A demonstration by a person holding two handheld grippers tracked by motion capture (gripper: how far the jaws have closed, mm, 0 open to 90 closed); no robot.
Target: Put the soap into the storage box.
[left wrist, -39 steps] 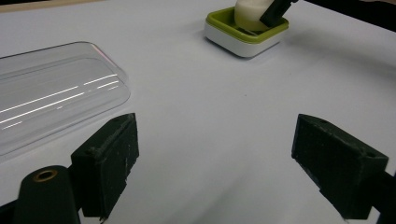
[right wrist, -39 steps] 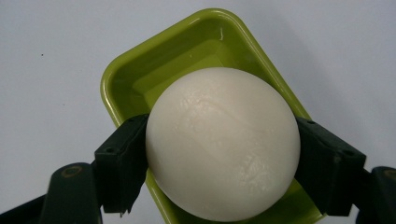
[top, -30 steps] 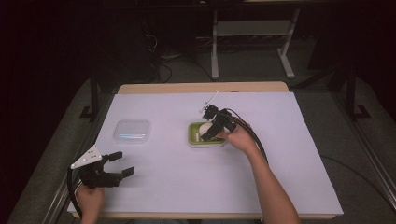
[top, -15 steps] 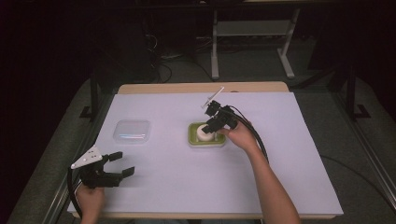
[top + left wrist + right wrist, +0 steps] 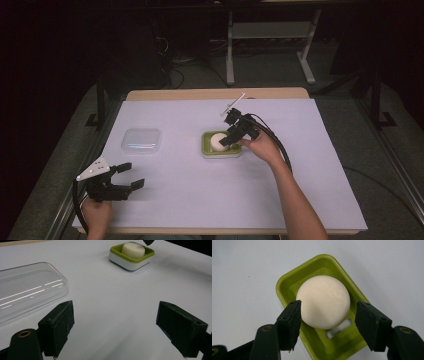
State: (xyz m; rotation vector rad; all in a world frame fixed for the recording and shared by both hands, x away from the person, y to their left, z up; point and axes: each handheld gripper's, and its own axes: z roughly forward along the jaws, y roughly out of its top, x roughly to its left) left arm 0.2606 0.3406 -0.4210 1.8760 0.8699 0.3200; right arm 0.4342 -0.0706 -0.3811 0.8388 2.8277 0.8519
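A round white soap bar lies in a green soap dish near the middle of the table; the soap bar and dish also show in the high view. My right gripper hangs just above the dish, open, its jaws on either side of the bar without gripping it. The right gripper comes in from the dish's right. My left gripper rests open at the front left of the table with nothing between its jaws. From the left gripper view, the dish stands far ahead.
A clear plastic lid lies on the white table cover left of the dish, and the lid is close ahead of my left gripper. The table's front edge runs near the left hand. Cables trail from the right gripper.
My right gripper has shifted slightly over the dish and now sits with its jaws around the soap bar. The left gripper has stayed put.
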